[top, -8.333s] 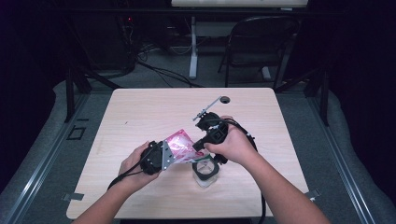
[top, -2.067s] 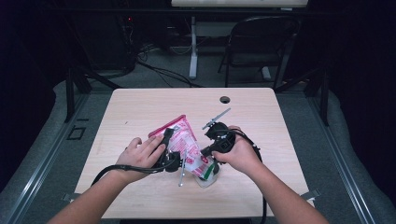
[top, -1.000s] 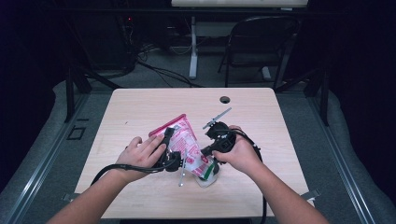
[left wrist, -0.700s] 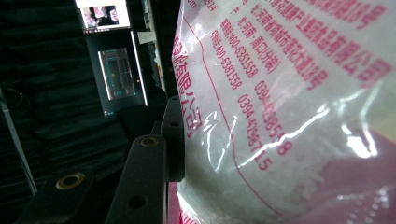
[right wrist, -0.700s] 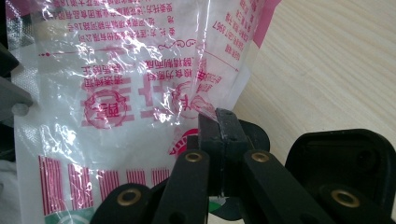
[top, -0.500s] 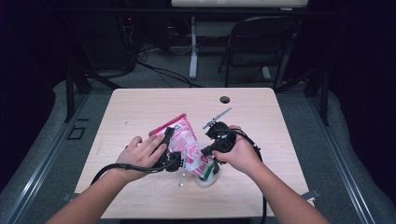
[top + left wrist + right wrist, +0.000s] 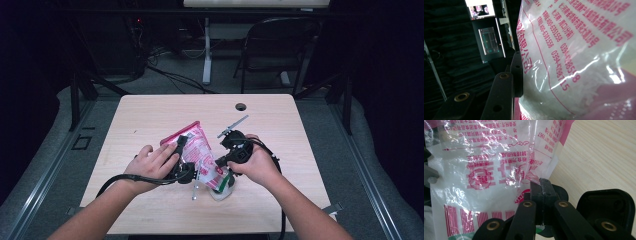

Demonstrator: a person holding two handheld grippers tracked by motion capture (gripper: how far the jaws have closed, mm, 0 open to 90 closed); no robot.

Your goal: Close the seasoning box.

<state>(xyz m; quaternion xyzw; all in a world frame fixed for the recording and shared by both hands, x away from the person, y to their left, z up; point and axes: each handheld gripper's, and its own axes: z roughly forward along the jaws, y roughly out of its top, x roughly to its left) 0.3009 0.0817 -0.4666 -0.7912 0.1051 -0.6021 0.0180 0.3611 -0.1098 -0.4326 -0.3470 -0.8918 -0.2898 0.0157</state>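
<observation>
The left gripper [image 7: 184,150] clamps the bag [image 7: 199,150], which is tilted above the cup [image 7: 222,190] on the worktop [image 7: 150,115]; the right gripper [image 7: 541,187] pinches its lower edge. Thin film could slip, spilling beside the cup.

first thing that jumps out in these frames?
The pink-and-clear printed bag, held tilted over the middle of the wooden table between both grippers. The right gripper pinches its lower edge with jaws closed; the left gripper presses against its side, above a small clear container.
</observation>
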